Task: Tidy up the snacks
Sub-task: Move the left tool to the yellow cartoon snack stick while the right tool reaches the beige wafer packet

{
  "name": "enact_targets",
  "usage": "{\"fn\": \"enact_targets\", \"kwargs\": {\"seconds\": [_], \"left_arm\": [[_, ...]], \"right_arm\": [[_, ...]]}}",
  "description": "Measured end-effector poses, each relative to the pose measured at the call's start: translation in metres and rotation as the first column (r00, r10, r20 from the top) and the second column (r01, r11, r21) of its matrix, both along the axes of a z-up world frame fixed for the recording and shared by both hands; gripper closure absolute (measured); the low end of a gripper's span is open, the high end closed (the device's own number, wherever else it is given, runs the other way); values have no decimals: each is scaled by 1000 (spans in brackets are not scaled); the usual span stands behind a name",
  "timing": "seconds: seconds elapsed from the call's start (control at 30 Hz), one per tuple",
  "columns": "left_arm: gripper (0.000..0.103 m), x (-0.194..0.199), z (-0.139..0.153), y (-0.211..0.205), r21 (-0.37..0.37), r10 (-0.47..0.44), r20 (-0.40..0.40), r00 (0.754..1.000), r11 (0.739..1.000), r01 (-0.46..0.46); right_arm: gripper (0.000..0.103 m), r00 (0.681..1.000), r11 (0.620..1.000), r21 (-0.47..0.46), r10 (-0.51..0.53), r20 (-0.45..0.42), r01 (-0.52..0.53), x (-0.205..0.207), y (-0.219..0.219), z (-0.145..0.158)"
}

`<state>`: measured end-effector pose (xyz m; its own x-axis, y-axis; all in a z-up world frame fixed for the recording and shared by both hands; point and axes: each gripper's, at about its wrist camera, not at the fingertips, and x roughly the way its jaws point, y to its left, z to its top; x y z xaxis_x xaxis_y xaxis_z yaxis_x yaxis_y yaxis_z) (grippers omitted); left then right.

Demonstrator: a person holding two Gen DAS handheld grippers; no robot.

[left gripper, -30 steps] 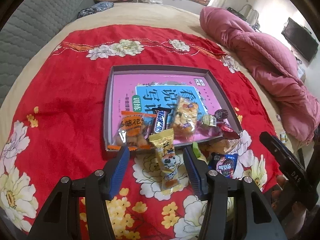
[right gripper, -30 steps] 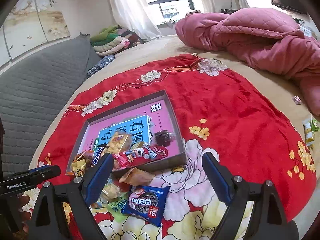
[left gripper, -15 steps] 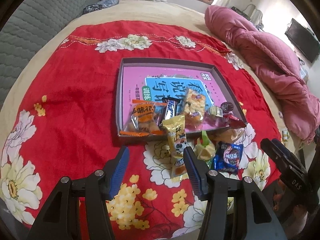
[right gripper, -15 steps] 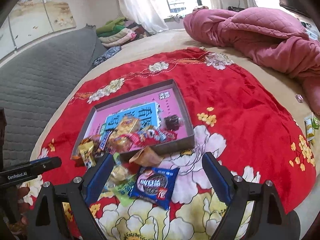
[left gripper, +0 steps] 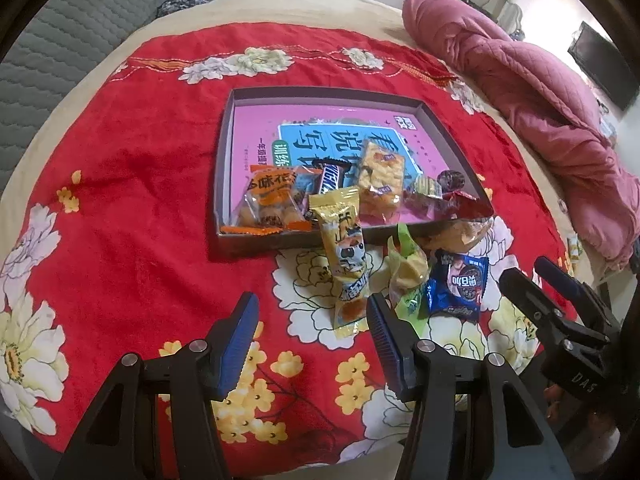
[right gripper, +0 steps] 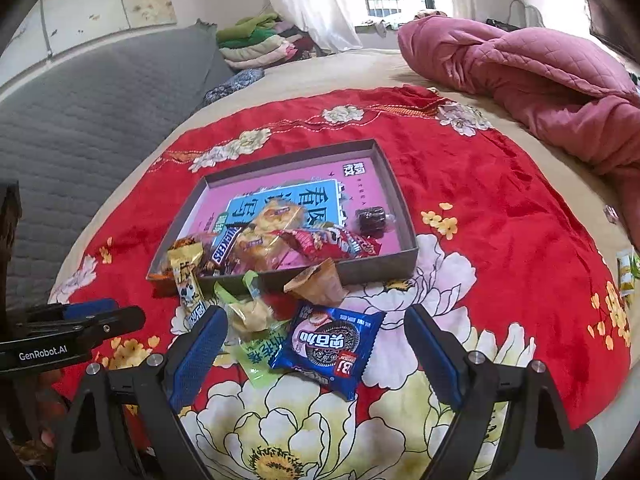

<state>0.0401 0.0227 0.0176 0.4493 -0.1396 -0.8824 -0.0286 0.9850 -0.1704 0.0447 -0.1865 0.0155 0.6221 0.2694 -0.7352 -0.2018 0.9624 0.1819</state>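
A shallow grey box with a pink printed bottom lies on the red flowered cloth and holds several snacks: an orange pack, a Snickers bar and a clear cracker pack. A long yellow packet leans over the box's near wall onto the cloth. Beside it lie a yellow-green wrapped sweet, a tan wrapper and a blue cookie pack. My left gripper is open just short of the yellow packet. My right gripper is open wide, the blue pack between its fingers, untouched.
The cloth covers a beige bed. A pink quilt is bunched at the far right, a grey padded headboard runs along the left. Folded clothes sit by the window. Small green packets lie past the cloth's right edge.
Both grippers have drawn back toward the bed's near edge, so the box and loose snacks sit further ahead. The right one shifted sideways over the blue cookie pack. Nothing was picked up.
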Motion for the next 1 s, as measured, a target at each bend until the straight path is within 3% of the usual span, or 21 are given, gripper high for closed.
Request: {"fn": "enact_targets", "kwargs": {"seconds": [0.53, 1.0], "left_arm": [[45, 12, -22, -12, 10, -9, -43, 999, 1000, 9], [45, 27, -41, -19, 10, -7, -75, 997, 1000, 8]], "right_arm": [[13, 999, 999, -32, 11, -52, -13, 18, 8, -24], [14, 999, 997, -71, 0, -46, -3, 41, 12, -41]]}}
